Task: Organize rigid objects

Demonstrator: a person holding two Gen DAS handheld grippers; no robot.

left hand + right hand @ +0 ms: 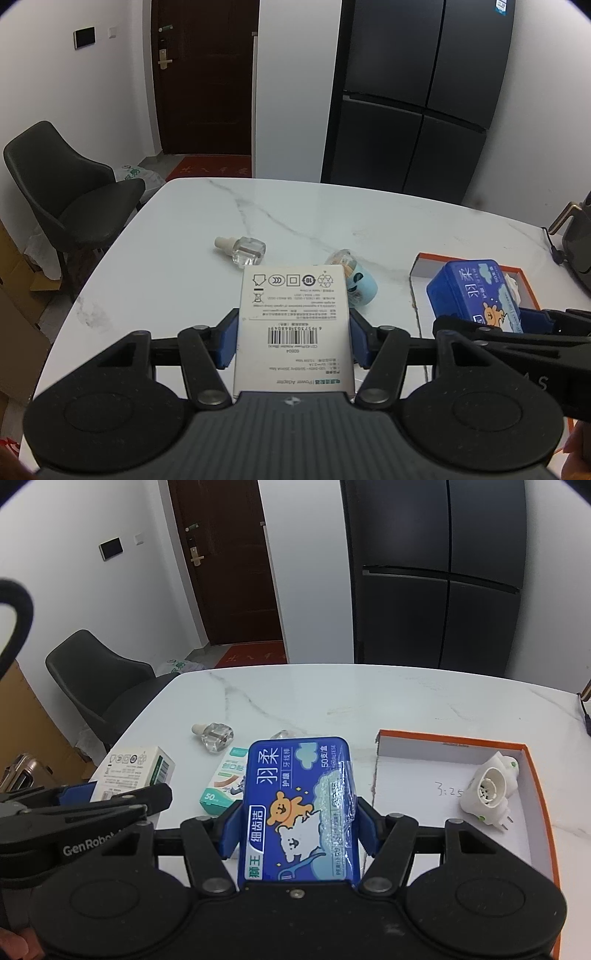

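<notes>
My left gripper point(293, 341) is shut on a white power adapter box point(293, 314), held above the marble table point(280, 214). My right gripper point(295, 829) is shut on a blue dental floss box point(299, 805), just left of an orange-rimmed white tray point(443, 738). A white plug-in device point(489, 792) lies in that tray. On the table lie a clear small bottle point(245, 249), a pale teal pack point(227, 782) and a clear piece point(282, 734) behind it. The two grippers are side by side; the adapter box point(136, 771) shows at the left of the right wrist view.
A dark chair point(74, 195) stands at the table's left corner. Cardboard boxes point(22, 280) sit on the floor to the left. A black fridge point(417, 96) and a brown door point(207, 74) are behind the table. A dark appliance point(576, 243) stands at the table's right edge.
</notes>
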